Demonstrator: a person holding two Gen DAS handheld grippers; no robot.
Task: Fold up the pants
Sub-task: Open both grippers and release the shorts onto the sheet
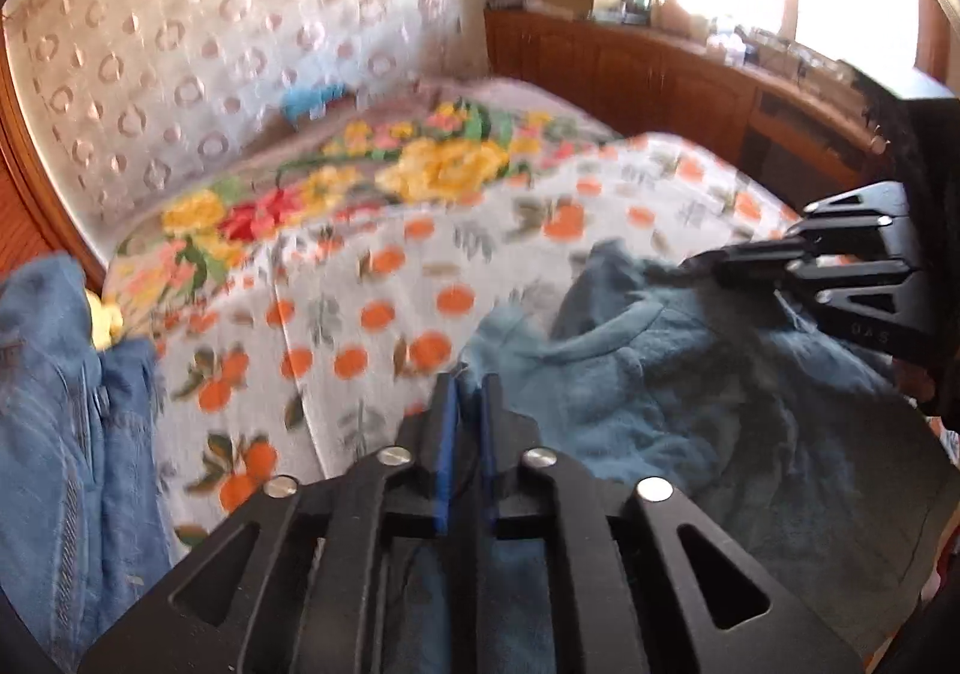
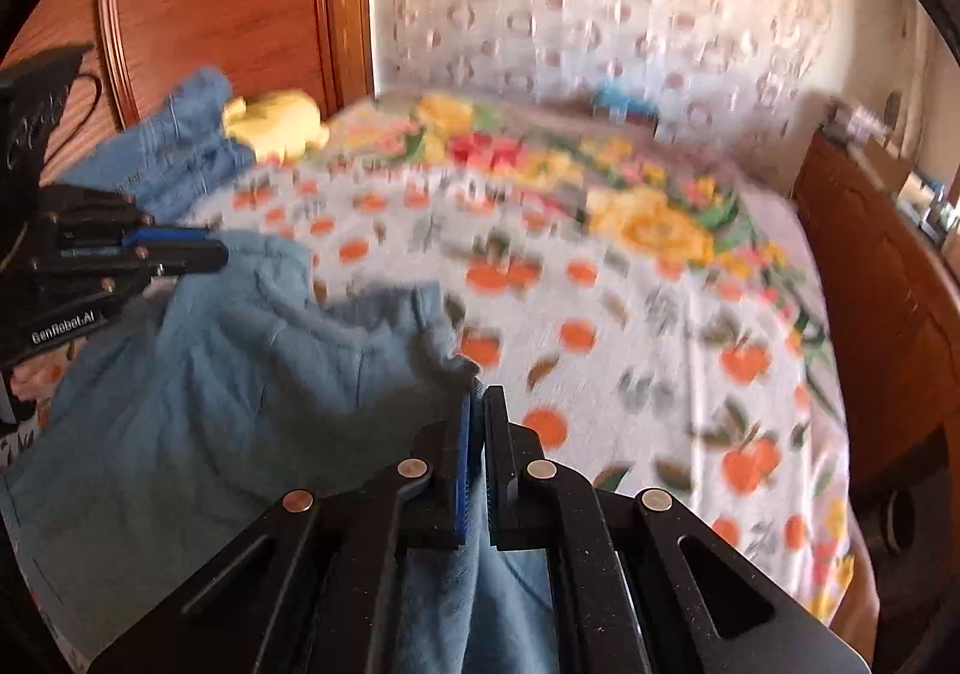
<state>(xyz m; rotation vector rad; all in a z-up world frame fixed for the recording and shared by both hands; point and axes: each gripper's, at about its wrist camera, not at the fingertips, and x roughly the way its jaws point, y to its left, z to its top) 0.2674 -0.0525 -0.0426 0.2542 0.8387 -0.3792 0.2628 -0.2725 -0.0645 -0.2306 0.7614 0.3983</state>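
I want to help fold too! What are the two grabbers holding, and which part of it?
Both hold the blue pants. The right gripper pinches a bunched edge of the cloth; the left gripper grips another edge. Which part of the pants, waist or leg, cannot be told.

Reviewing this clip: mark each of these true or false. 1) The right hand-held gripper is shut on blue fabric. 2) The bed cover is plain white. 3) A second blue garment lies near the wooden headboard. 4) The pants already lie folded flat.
1) True: the right hand-held gripper pinches the blue pants.
2) False: the bed cover has an orange fruit print.
3) True: a denim garment lies there.
4) False: the pants are bunched and held by both hand-held grippers.
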